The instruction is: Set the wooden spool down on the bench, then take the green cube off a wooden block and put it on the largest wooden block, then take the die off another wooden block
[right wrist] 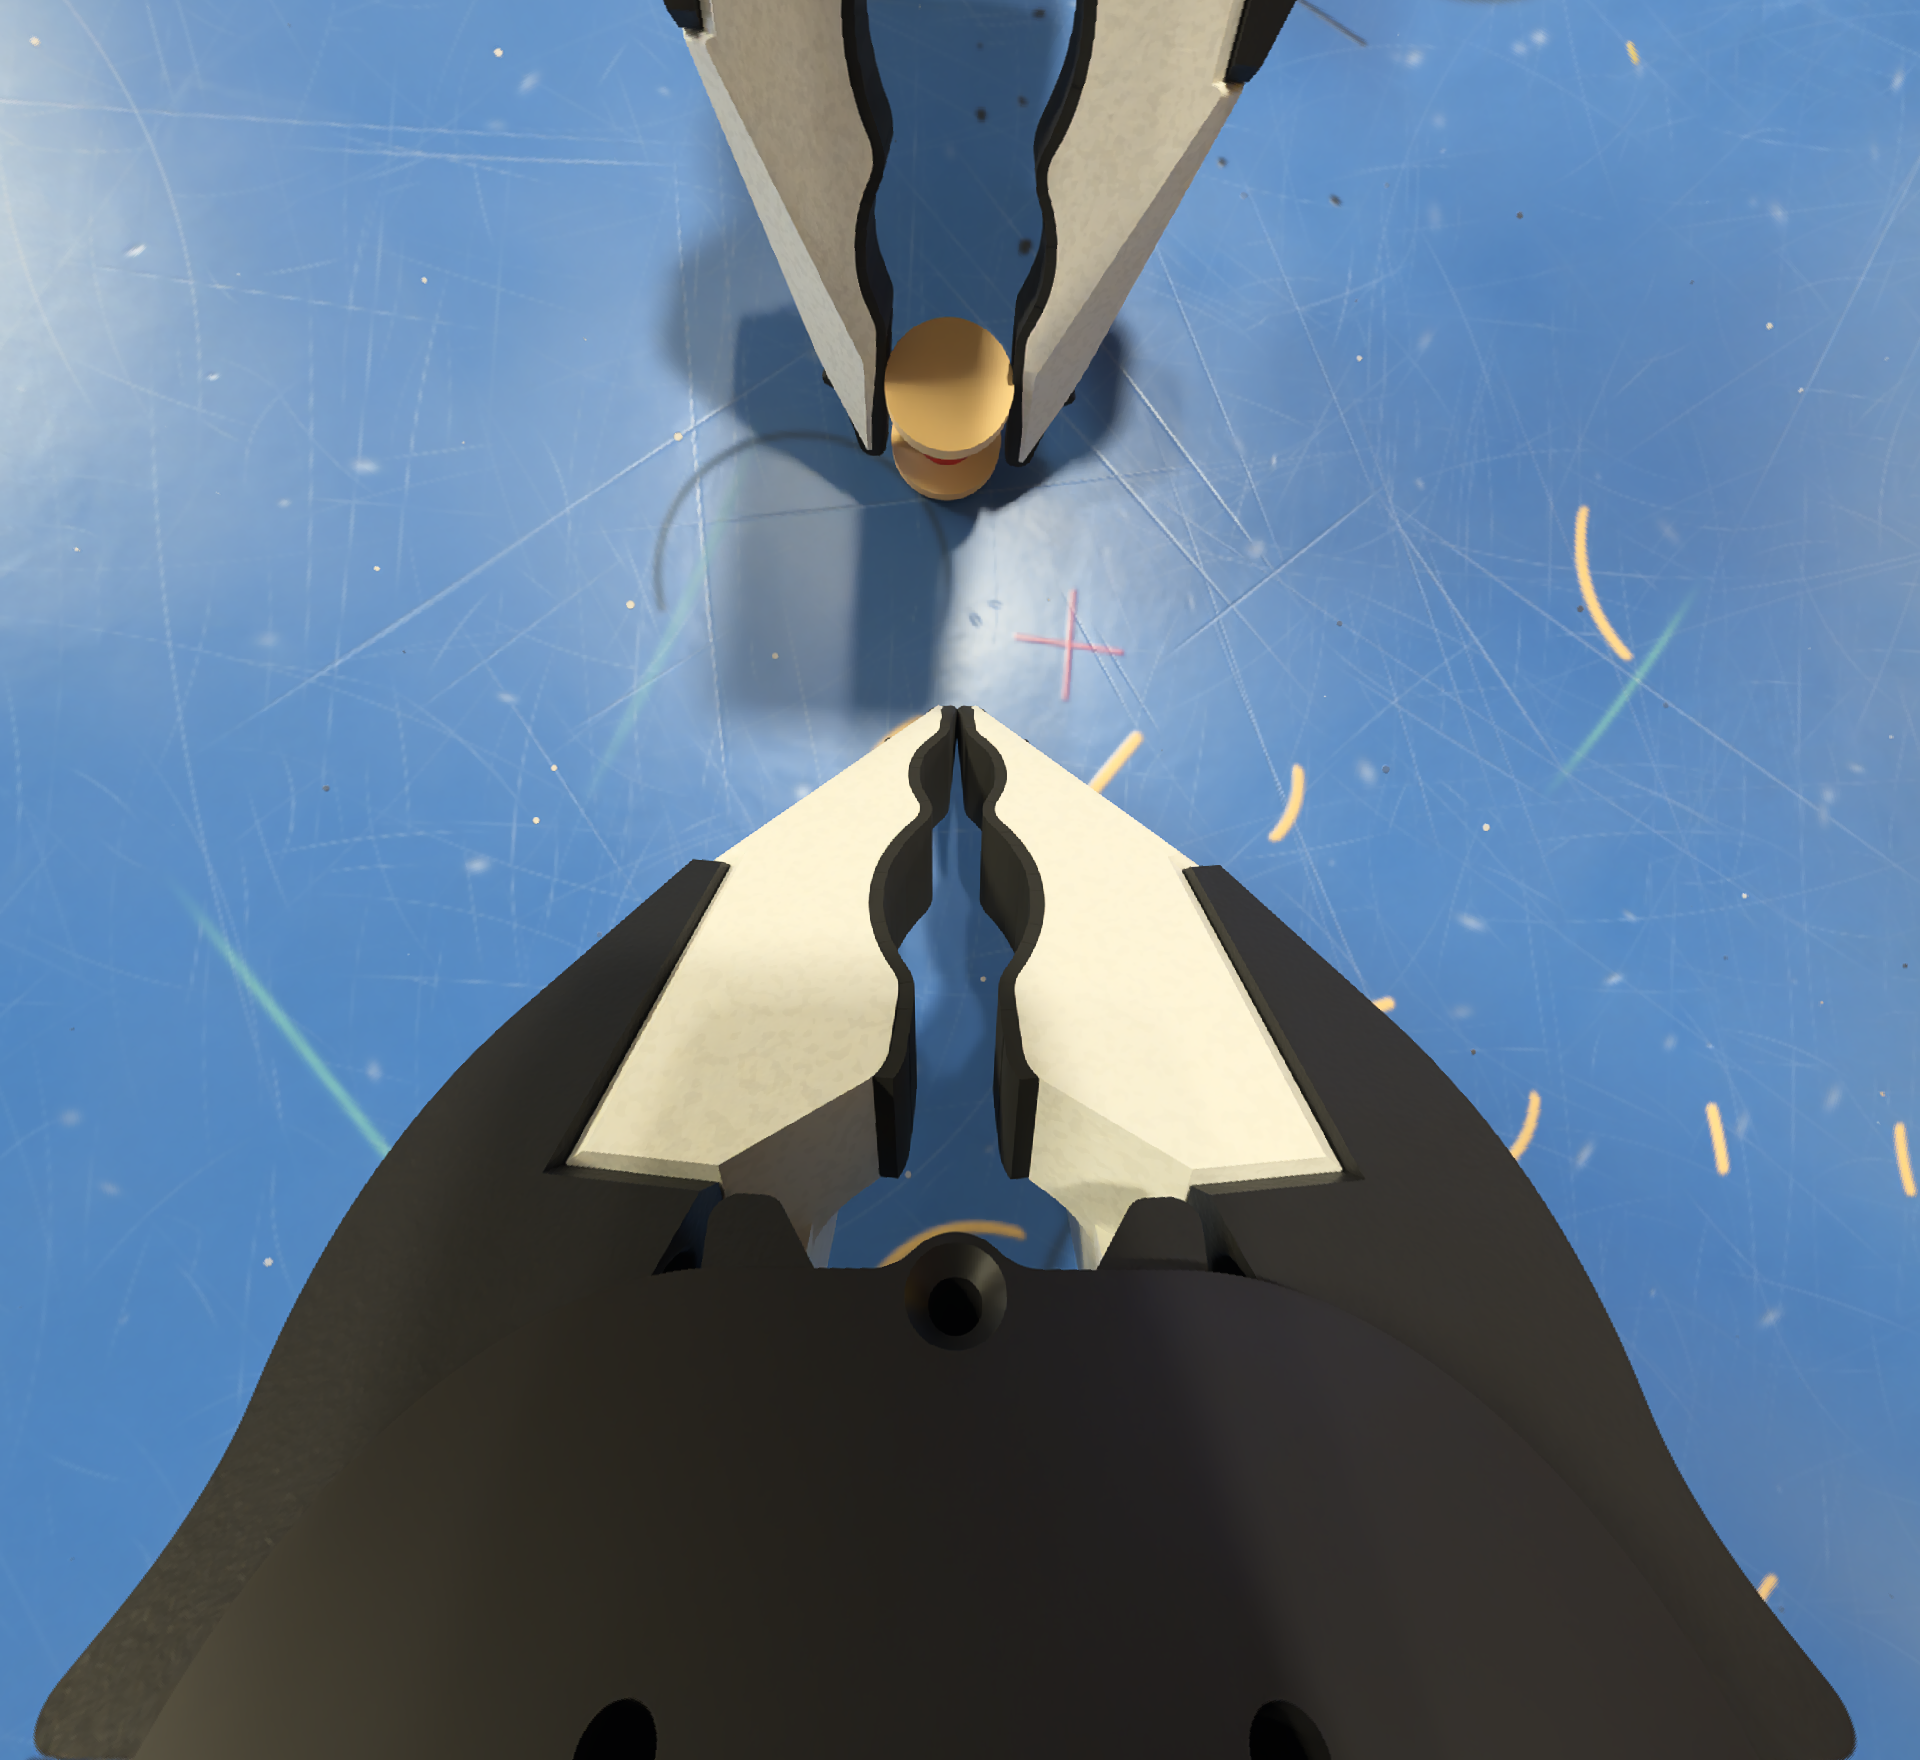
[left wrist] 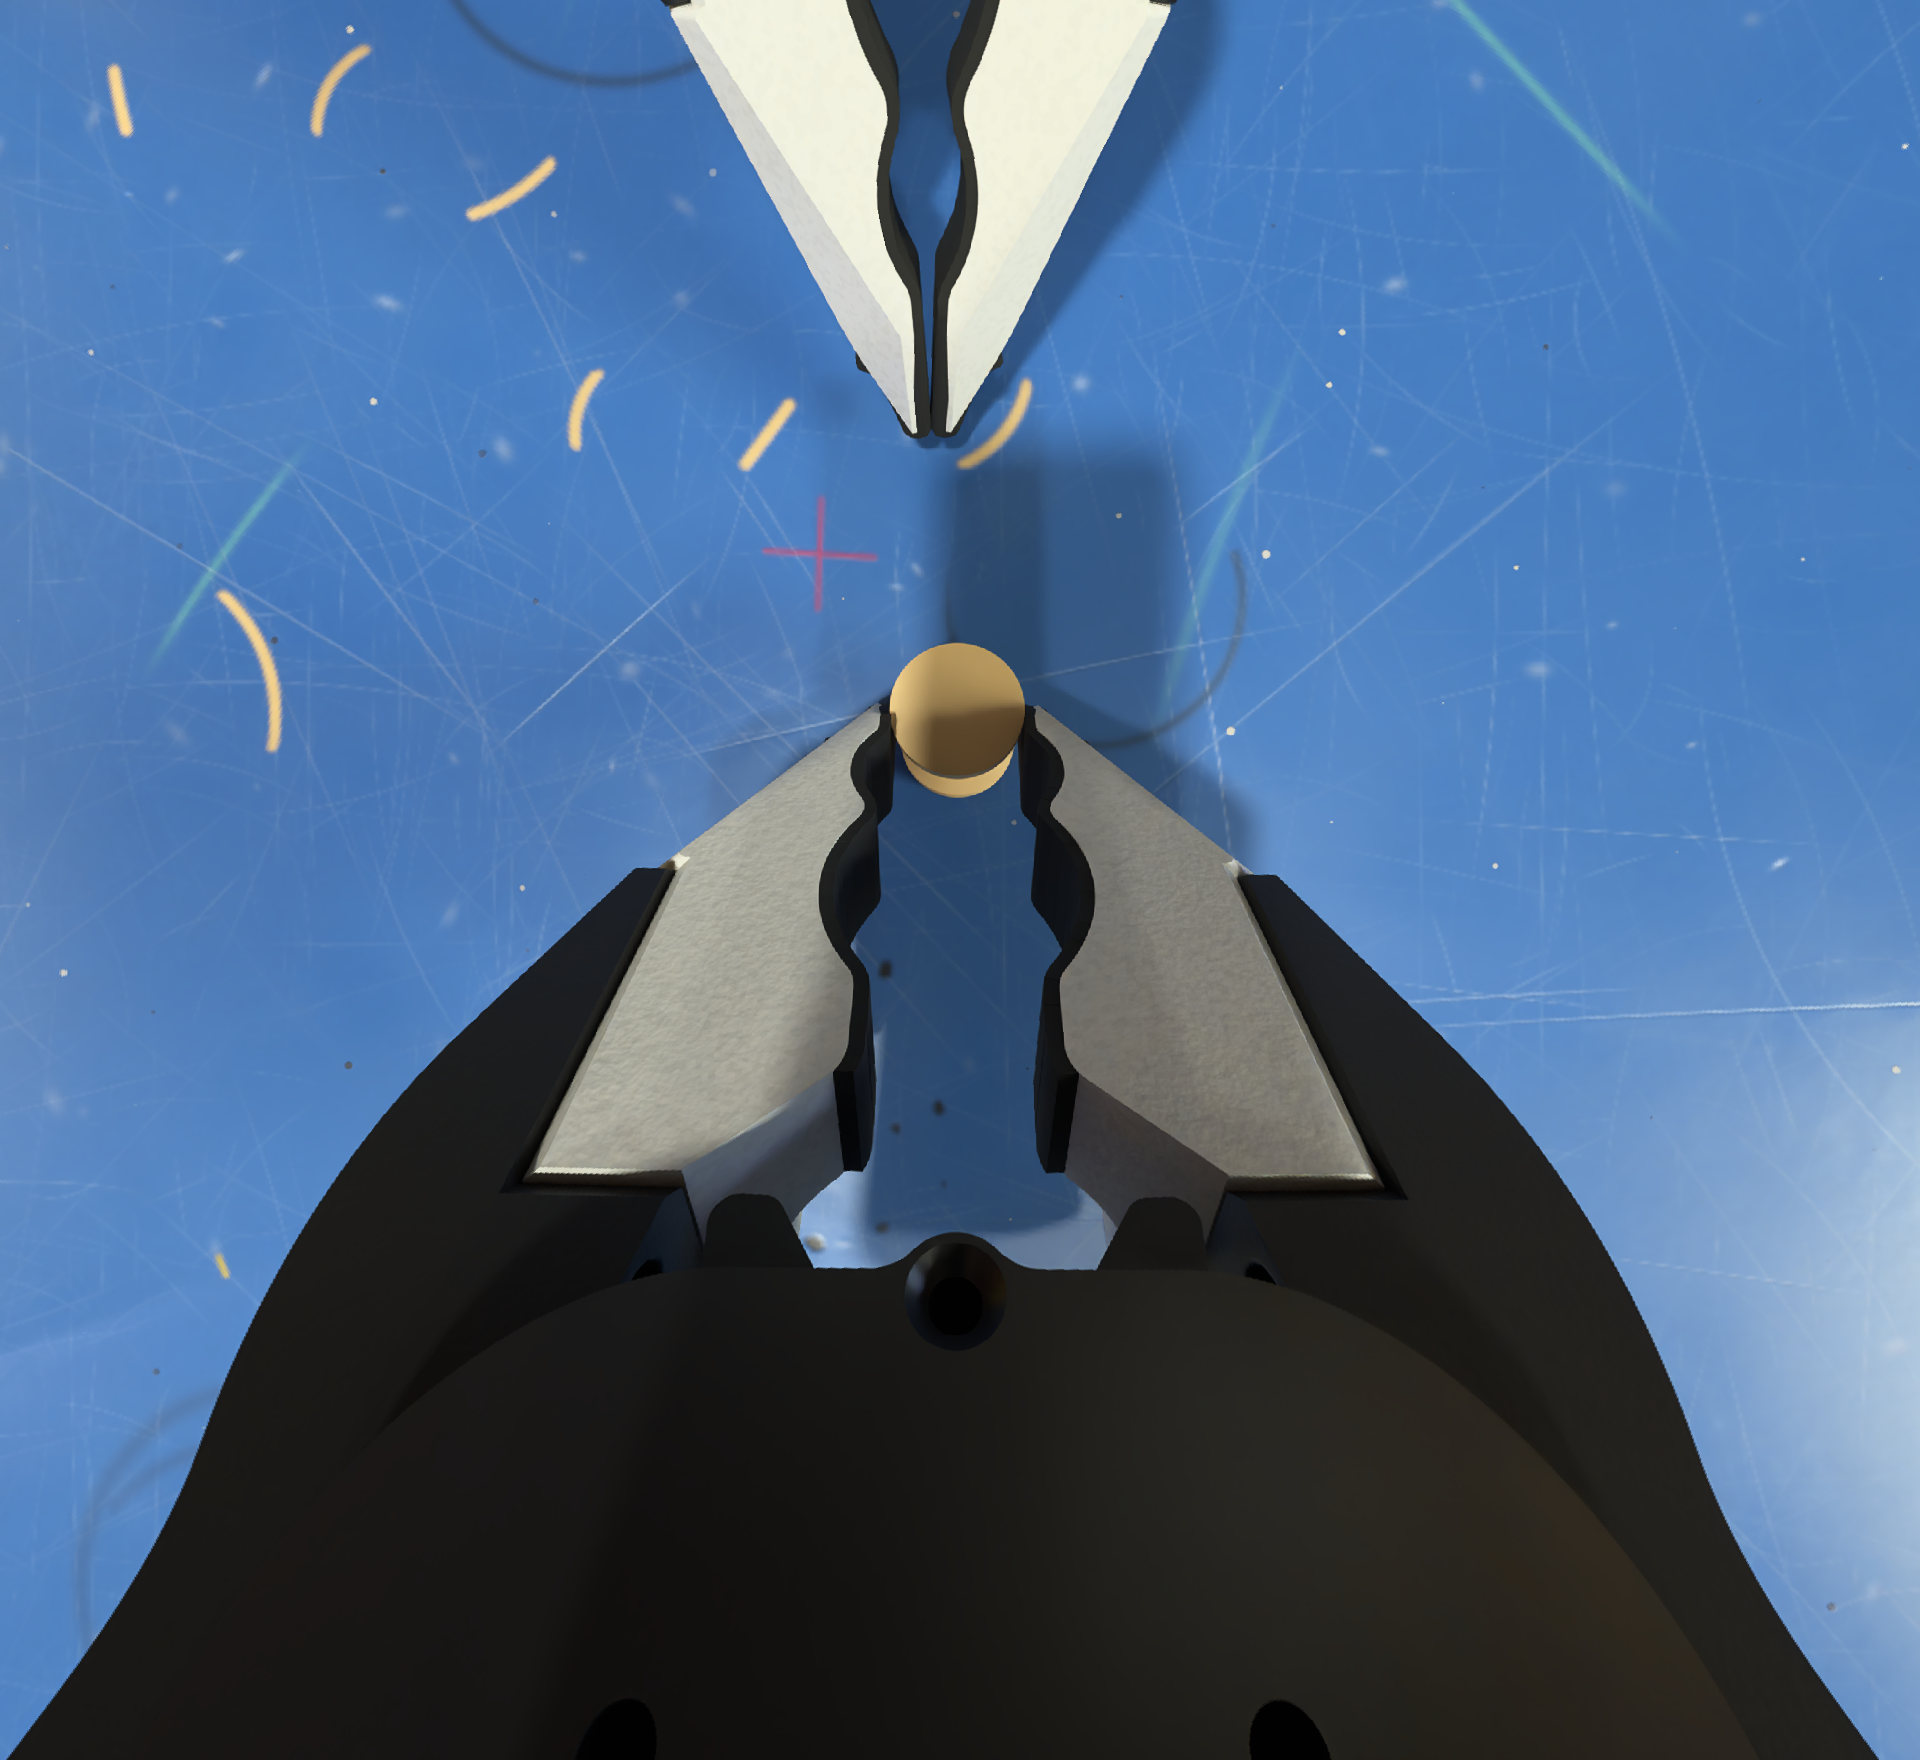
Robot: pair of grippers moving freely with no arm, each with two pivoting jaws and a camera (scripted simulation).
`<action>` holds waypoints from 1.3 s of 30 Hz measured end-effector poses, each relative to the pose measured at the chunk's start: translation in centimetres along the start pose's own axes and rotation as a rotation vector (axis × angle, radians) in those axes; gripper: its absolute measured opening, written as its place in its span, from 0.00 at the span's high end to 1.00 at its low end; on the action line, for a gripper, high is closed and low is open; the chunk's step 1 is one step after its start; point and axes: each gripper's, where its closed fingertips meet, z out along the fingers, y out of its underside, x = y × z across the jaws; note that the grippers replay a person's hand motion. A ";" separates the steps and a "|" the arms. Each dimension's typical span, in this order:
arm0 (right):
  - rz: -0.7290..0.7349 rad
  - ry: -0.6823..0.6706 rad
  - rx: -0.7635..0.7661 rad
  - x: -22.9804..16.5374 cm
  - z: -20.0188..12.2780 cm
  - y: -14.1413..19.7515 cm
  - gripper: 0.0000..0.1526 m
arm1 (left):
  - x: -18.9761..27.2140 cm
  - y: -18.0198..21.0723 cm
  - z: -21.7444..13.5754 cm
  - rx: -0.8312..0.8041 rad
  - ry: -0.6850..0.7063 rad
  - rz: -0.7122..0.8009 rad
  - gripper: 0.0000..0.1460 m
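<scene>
1. Black and grey, the left gripper (left wrist: 956, 723) fills the bottom of the left wrist view. Its two fingers pinch the wooden spool (left wrist: 956, 718) right at their tips. The spool's round top faces the camera.
2. Farther off in the same view, the right gripper (left wrist: 932, 427) points back at the left one. Its white fingers are pressed together and hold nothing. A gap of bare blue bench (left wrist: 1558, 567) lies between the two tools, with a small pink cross (left wrist: 821, 554) marked there.
3. Up close in the right wrist view, the right gripper (right wrist: 956, 713) shows its tips touching, with nothing between them.
4. Across from it, the left gripper (right wrist: 948, 422) holds the wooden spool (right wrist: 948, 406) upright. The spool's bottom looks very near the bench (right wrist: 312, 463) or on it; I cannot tell which. Its shadow sits right under it.
5. I think the first step is in hand: setting the spool down. Next, the left fingers need to spread gently so the spool stays standing, then lift straight up.
6. No bench edge shows in either view. Open blue room lies on all sides. No green cube, die or wooden blocks can be seen, so they must be found somewhere else.
</scene>
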 end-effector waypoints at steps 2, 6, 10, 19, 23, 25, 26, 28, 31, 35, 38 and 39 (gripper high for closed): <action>-0.002 -0.003 -0.016 0.0 0.0 0.0 1.00 | 0.0 0.0 0.0 -0.001 0.002 -0.001 0.84; 0.013 -0.022 -0.058 -0.1 0.0 0.0 1.00 | 0.0 0.0 0.0 0.003 0.009 -0.009 0.84; 0.019 -0.054 -0.117 -0.1 0.0 0.1 1.00 | 0.0 0.0 0.0 0.009 0.024 -0.021 0.84; 0.055 -0.124 -0.285 -0.1 0.1 0.1 1.00 | -0.1 0.1 0.1 0.060 0.026 -0.055 0.84; 0.063 -0.136 -0.341 -0.1 0.1 0.0 1.00 | -0.2 0.1 0.1 0.076 0.020 -0.062 0.84; 0.072 -0.140 -0.354 -0.1 0.2 0.0 1.00 | -0.2 0.1 0.1 0.088 0.019 -0.066 0.84; 0.075 -0.138 -0.359 -0.1 0.3 0.0 1.00 | -0.1 0.2 0.0 0.094 0.021 -0.070 0.84; 0.081 -0.133 -0.360 -0.2 0.4 -0.2 1.00 | 0.0 0.3 -0.1 0.099 0.023 -0.068 0.84; 0.077 -0.118 -0.370 -0.2 0.4 -0.2 1.00 | 0.0 0.3 -0.1 0.108 0.010 -0.066 0.84; 0.068 -0.084 -0.333 0.1 0.3 -0.1 1.00 | 0.1 0.2 -0.7 0.110 -0.018 -0.045 0.84; 0.084 -0.067 -0.246 0.1 -0.4 -0.7 1.00 | -0.8 0.3 -2.2 0.120 -0.081 -0.036 0.71; 0.098 -0.060 -0.199 0.3 -0.8 -1.0 0.98 | -1.1 0.3 -2.9 0.133 -0.104 -0.036 0.70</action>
